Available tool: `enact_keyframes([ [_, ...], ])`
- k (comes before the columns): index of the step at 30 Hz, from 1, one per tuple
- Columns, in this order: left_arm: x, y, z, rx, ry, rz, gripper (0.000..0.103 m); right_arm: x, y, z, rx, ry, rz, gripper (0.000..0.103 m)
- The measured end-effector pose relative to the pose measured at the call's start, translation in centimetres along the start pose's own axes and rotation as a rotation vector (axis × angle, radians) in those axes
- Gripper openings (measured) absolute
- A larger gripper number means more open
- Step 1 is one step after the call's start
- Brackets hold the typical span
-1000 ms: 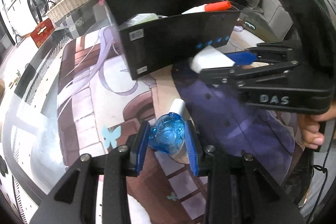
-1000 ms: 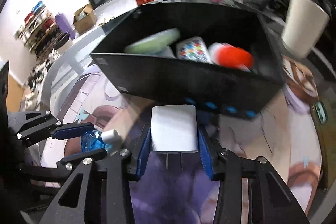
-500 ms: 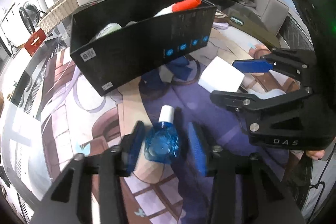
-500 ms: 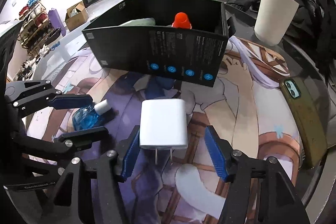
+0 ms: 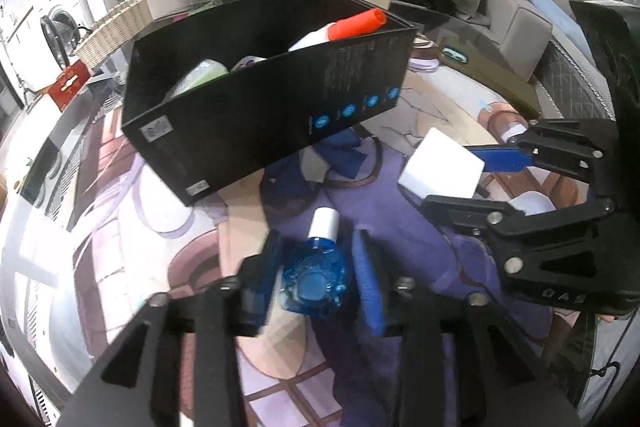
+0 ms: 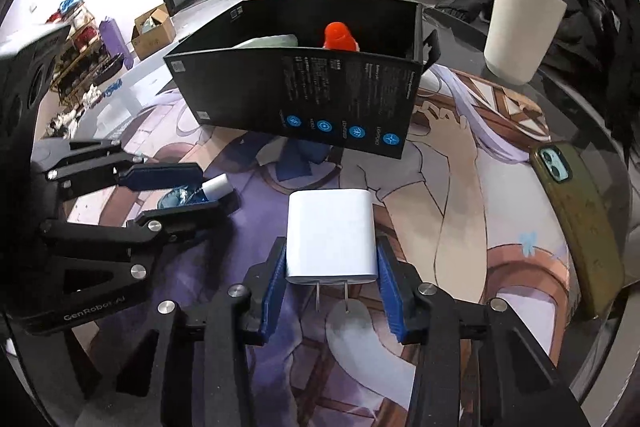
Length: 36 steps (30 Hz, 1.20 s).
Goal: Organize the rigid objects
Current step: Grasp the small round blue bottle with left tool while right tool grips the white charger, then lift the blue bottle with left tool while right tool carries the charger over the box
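The right gripper [image 6: 332, 291], jaws just closed, clamps the white plastic wall charger [image 6: 331, 235], prongs pointing back toward the camera. The left gripper [image 5: 320, 267] straddles the small blue glass bottle [image 5: 316, 273] lying on the mat, jaws just parted. The black cardboard box [image 6: 344, 99] stands straight ahead.

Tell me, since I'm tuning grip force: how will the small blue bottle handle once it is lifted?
The blue bottle looks small, rigid and probably light. Its faceted, glossy body may slip or twist between the left gripper pads.
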<state>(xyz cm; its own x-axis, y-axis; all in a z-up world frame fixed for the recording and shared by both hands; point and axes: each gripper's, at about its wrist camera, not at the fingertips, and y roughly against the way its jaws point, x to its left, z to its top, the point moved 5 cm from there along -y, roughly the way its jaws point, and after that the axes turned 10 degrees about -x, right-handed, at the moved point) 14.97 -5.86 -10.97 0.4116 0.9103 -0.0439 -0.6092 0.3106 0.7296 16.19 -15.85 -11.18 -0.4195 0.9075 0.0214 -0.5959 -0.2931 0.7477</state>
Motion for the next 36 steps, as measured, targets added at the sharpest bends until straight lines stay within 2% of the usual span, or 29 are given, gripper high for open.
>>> enact_keyframes([
  [1,-0.1,-0.1,0.0,0.004,0.0,-0.006,0.058,-0.1,0.1,-0.2,-0.003,0.005,-0.004,0.042],
  [2,-0.2,-0.2,0.0,0.002,-0.002,-0.002,0.058,0.1,0.0,-0.1,-0.004,0.007,-0.005,0.043],
  [5,-0.3,-0.2,0.0,0.002,-0.016,0.01,0.047,0.1,0.0,-0.2,-0.006,0.009,-0.008,0.043],
  [7,-0.3,-0.1,0.1,-0.004,-0.016,0.008,0.033,0.2,0.0,-0.2,-0.005,0.014,-0.012,0.042],
  [8,-0.2,0.0,0.1,-0.006,-0.015,0.007,0.029,0.2,0.0,-0.1,-0.005,0.014,-0.012,0.042],
  [14,0.0,0.3,0.1,-0.015,0.008,-0.013,0.028,-0.2,0.2,-0.1,-0.006,-0.021,-0.004,0.042],
  [18,-0.1,1.7,0.7,-0.069,-0.001,-0.019,0.028,-0.5,0.7,-0.4,-0.008,-0.052,0.005,0.042],
  [23,-0.2,3.5,1.0,-0.131,-0.029,-0.022,0.028,-0.1,1.8,0.0,-0.055,-0.051,0.002,0.042],
  [26,-0.3,5.5,1.8,-0.213,-0.046,-0.016,0.028,0.4,3.5,1.0,-0.135,-0.029,-0.018,0.042],
  [29,-0.1,7.9,2.8,-0.325,-0.068,0.009,0.028,0.8,5.9,2.5,-0.254,0.005,-0.056,0.042],
  [36,1.1,12.6,4.2,-0.561,-0.09,0.132,0.028,2.9,11.1,4.3,-0.547,0.083,-0.147,0.042],
])
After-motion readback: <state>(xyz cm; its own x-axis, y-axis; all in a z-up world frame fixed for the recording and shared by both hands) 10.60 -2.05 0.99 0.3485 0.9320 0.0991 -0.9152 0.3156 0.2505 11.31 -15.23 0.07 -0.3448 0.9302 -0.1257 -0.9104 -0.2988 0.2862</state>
